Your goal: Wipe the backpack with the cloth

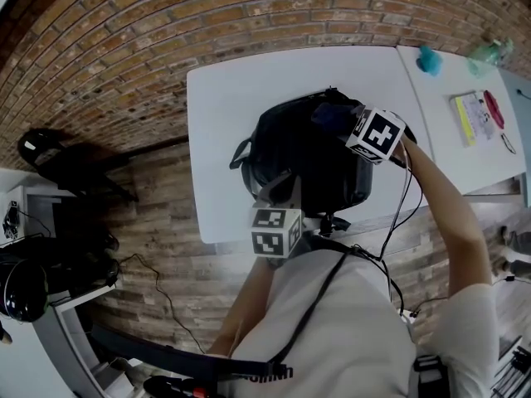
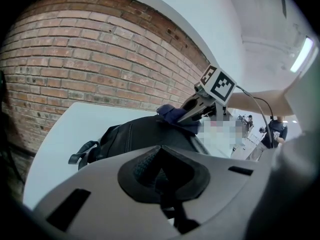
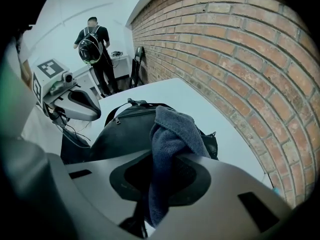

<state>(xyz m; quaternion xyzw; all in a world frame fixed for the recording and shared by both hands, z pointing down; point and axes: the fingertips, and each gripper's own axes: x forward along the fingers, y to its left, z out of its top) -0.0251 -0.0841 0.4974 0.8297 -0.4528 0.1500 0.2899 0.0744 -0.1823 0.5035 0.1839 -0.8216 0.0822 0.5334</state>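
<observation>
A black backpack lies on the white table. My right gripper is at the bag's far right top, shut on a dark blue cloth that rests against the bag. In the right gripper view the cloth hangs bunched between the jaws of the right gripper, with the backpack just beyond. My left gripper is at the bag's near edge. In the left gripper view the left gripper has its jaws closed on black backpack fabric, and the cloth shows on the bag's top.
A second white table adjoins on the right, with a teal object, a notebook and a red tool. A black chair stands left by the brick wall. A person stands in the background.
</observation>
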